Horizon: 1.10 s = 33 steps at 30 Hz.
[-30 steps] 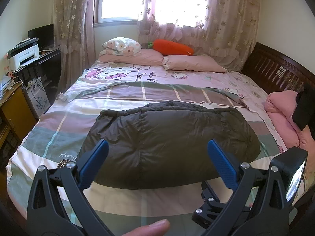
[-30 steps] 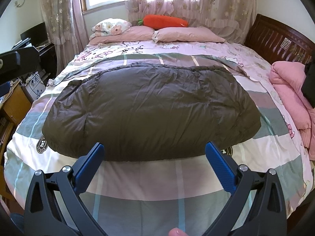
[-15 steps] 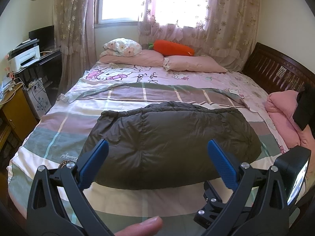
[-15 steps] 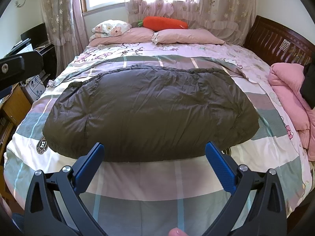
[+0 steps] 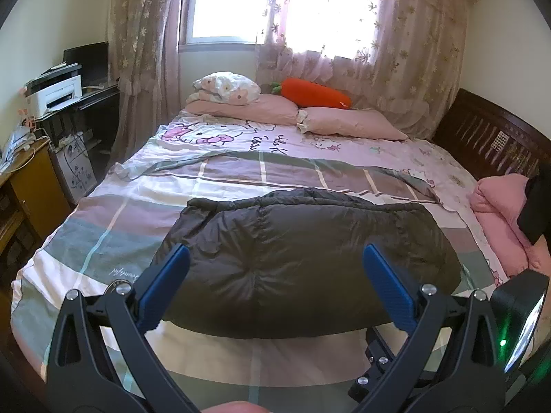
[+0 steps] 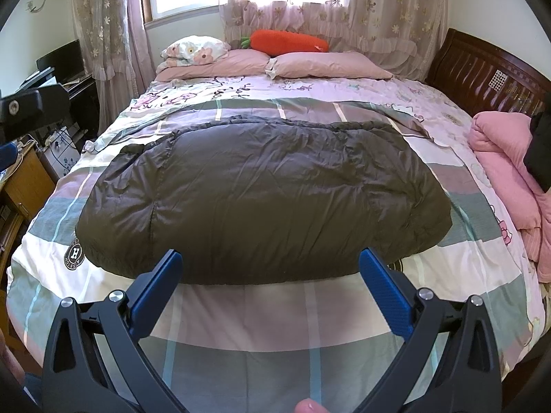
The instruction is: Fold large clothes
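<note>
**Dark puffer lies crosswise ahead of both hand-held grippers**

We take the dark padded garment (image 6: 261, 192) as landmark. It sits on the bed (image 6: 310, 313), on the plaid duvet, puffed and already compact, its long axis running left to right across our line of sight. Its near edge faces us; a bare strip of duvet lies between that edge and both tools.

Beyond the garment: pink pillows (image 6: 327, 63) and a carrot plush (image 6: 286, 41) at the far end. To the garment's right, a folded pink blanket (image 6: 506, 172) by the bed's edge.

Right hand-held gripper (image 6: 268, 261): jaws spread wide, nothing held, hovering short of the near edge, roughly centred on it.

Left hand-held gripper (image 5: 273, 254): also wide apart and empty, facing the garment's left half, seemingly a little farther back.

We judge the right one nearer; each would need to travel forward to an end of the near edge.
</note>
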Tool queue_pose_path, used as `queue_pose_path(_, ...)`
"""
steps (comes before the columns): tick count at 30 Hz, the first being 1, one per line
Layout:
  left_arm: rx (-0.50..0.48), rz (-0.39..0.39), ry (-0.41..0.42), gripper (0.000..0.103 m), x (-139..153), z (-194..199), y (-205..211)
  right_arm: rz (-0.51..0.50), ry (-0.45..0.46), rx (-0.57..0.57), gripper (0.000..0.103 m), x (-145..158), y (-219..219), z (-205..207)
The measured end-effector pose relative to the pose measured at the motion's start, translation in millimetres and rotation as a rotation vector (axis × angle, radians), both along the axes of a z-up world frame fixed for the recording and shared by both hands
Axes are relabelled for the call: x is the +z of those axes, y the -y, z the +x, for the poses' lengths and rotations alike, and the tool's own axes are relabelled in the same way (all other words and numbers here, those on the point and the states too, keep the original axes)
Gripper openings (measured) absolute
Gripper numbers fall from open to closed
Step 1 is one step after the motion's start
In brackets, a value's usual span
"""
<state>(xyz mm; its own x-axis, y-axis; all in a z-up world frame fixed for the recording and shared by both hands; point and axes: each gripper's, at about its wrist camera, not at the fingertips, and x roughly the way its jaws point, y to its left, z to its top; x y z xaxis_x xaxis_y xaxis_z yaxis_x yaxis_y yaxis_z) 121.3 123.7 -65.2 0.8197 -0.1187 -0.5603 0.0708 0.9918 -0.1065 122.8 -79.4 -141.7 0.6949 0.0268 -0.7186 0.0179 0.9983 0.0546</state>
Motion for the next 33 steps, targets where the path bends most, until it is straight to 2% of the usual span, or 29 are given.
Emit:
queue_pose_path(5, -0.016, 0.019, -0.012, 0.101, -1, 1, 5, -0.004, 0.008, -0.004, 0.102, 7, 2, -2)
queue_pose_path(33, -0.028, 0.011, -0.018, 0.101, -3, 0, 8, -0.011, 0.013, -0.006, 0.102, 12, 1, -5)
